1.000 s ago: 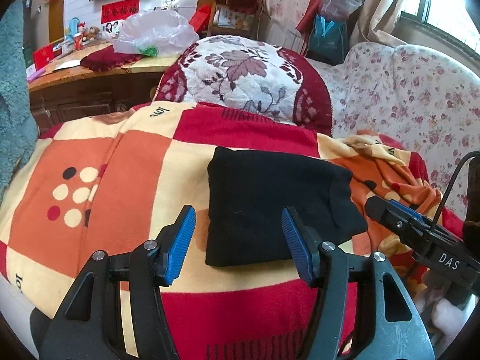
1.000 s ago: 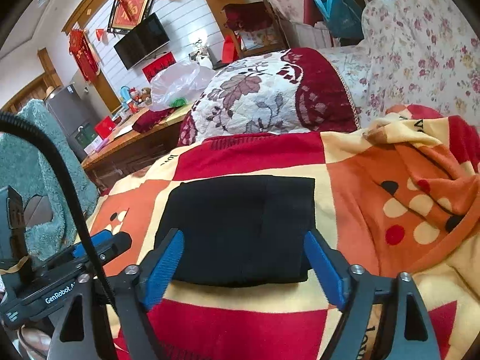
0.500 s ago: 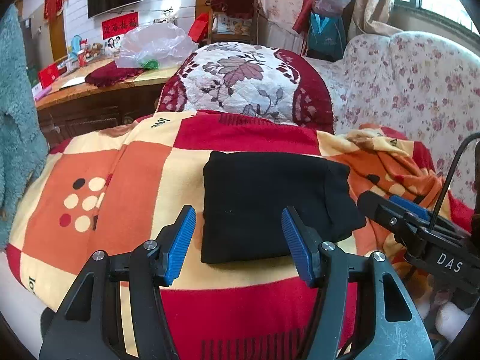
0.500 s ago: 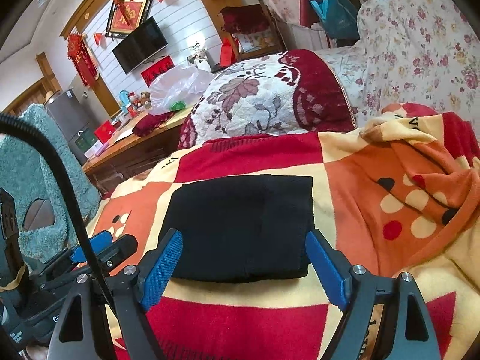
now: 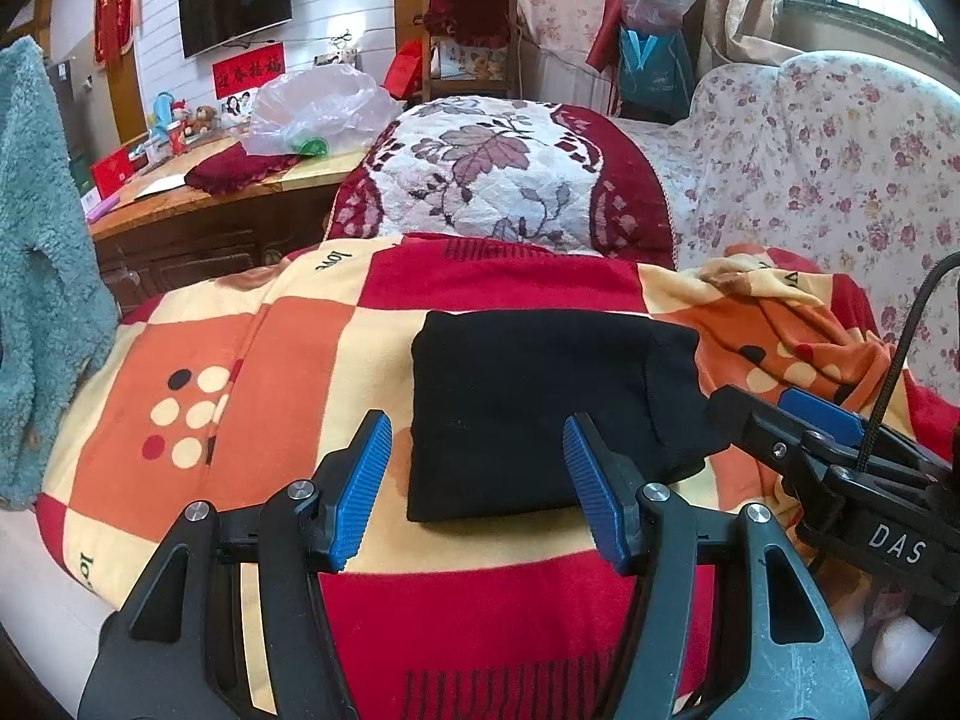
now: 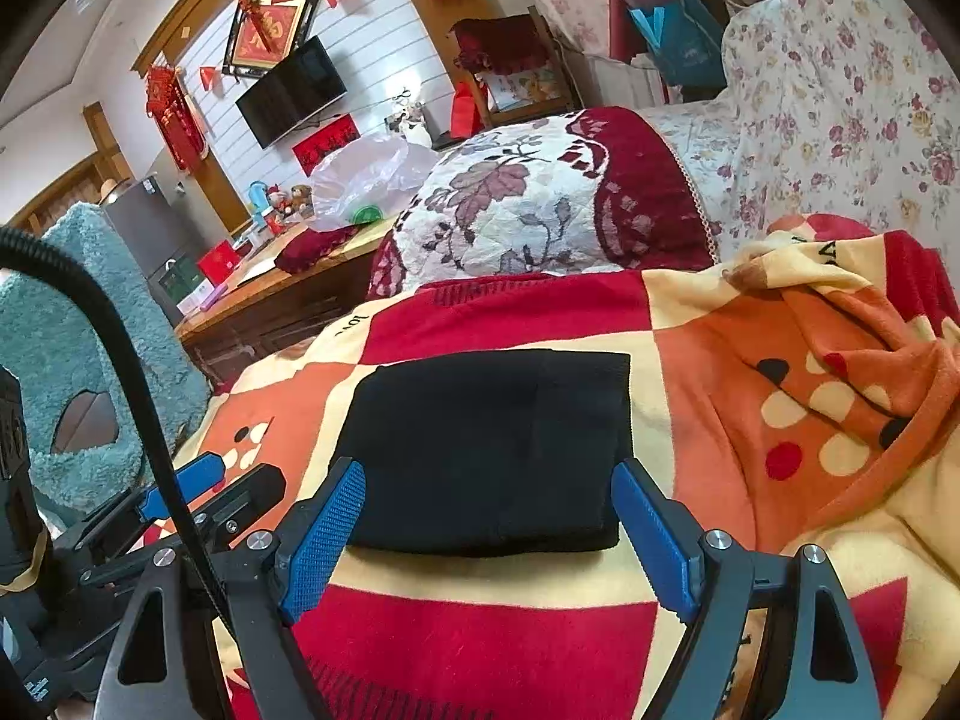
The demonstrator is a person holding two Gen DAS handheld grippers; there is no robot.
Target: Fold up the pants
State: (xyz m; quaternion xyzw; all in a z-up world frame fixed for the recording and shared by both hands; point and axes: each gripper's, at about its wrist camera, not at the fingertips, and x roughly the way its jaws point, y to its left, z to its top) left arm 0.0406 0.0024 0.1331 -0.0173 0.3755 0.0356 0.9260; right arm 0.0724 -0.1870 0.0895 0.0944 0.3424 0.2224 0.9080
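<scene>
The black pants (image 5: 540,408) lie folded into a compact rectangle on a red, orange and yellow checked blanket (image 5: 252,372); they also show in the right wrist view (image 6: 498,444). My left gripper (image 5: 477,489) is open and empty, held just short of the bundle's near edge. My right gripper (image 6: 492,534) is open and empty, its blue pads spread to either side of the near edge without touching it. The right gripper shows at the right of the left wrist view (image 5: 840,450), and the left gripper at the left of the right wrist view (image 6: 198,492).
A quilted red and white cushion (image 5: 498,180) rises behind the blanket. A floral sofa (image 5: 828,168) stands to the right, a wooden desk with a plastic bag (image 5: 312,108) at back left, and a teal fluffy garment (image 5: 42,276) hangs at far left. The blanket bunches up at right (image 6: 840,348).
Both grippers have drawn back and risen slightly from the folded pants, staying open. The pants have not moved.
</scene>
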